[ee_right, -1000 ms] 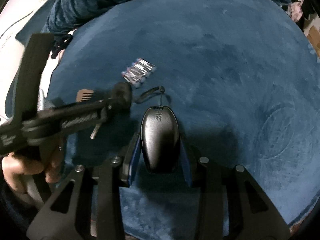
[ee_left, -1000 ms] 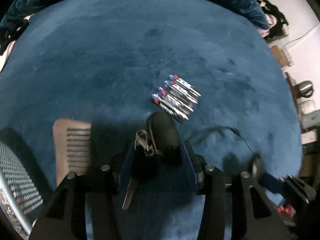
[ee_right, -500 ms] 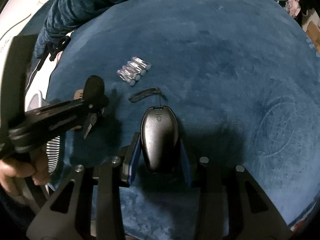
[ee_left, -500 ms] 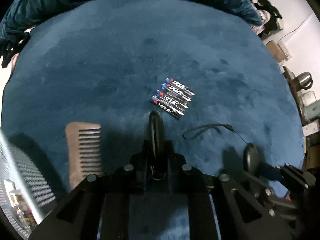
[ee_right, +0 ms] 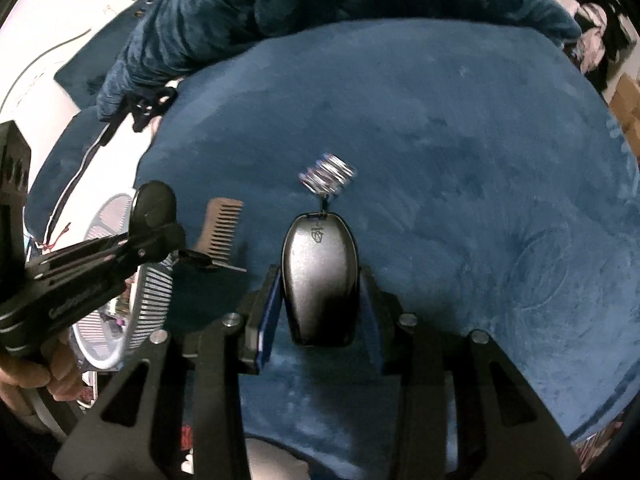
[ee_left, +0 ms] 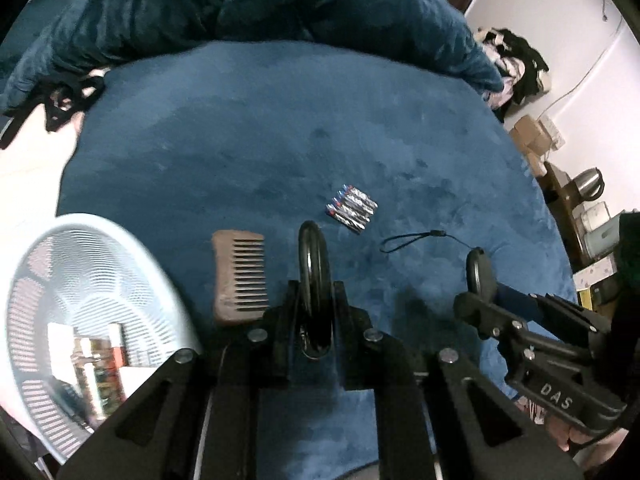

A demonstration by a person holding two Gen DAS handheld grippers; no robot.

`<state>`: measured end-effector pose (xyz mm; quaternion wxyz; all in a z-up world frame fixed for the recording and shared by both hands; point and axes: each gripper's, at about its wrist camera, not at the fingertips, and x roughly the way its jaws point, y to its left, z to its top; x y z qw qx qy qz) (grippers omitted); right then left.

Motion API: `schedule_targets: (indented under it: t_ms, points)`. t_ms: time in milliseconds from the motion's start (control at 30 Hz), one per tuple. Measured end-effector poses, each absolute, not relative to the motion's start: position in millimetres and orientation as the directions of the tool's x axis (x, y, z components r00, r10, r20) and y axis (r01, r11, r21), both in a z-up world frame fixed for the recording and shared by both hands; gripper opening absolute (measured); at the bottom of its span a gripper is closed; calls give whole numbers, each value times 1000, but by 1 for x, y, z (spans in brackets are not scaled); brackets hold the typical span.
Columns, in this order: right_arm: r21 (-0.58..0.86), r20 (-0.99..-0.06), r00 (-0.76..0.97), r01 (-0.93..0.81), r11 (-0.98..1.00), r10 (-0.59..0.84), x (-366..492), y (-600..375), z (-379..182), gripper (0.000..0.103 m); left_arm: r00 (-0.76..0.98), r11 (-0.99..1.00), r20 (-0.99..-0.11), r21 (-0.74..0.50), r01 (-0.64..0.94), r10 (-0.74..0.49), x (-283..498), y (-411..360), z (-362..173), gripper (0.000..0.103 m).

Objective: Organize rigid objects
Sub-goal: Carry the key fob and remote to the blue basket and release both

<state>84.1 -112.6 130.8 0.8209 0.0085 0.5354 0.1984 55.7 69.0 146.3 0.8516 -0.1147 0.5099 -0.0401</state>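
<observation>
Left claw [ee_left: 314, 300] lifted | clamped on black fob [ee_left: 313, 264] | comb [ee_left: 240, 276] beside

Bedroom, lived-in home.
Blue plush bedspread [ee_left: 280, 140] fills the frame; rumpled duvet [ee_left: 240, 4] along the top; heaped clothes [ee_left: 516, 64], cardboard boxes [ee_left: 528, 136] and a kettle [ee_left: 588, 182] at the right edge; white mesh basket [ee_left: 60, 280] at lower left.

My right gripper [ee_right: 318, 296] clamps a black key fob [ee_right: 319, 280] above blue blanket [ee_right: 460, 160]; batteries [ee_right: 328, 174], comb [ee_right: 220, 226] lie beyond.
</observation>
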Motion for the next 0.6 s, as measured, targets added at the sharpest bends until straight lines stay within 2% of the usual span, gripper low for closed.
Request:
schedule_targets:
  t_ms: [300,600]
  points:
    - [202,-834,409,-399,895,371,65,-73,175,38,592,966,-792,-244,-79,-151,13,111,213,13]
    - [180,-806,414,-508,842,422,41,-8,202,38,622,958,-779,-235,-167,-82,-28,168,237,13]
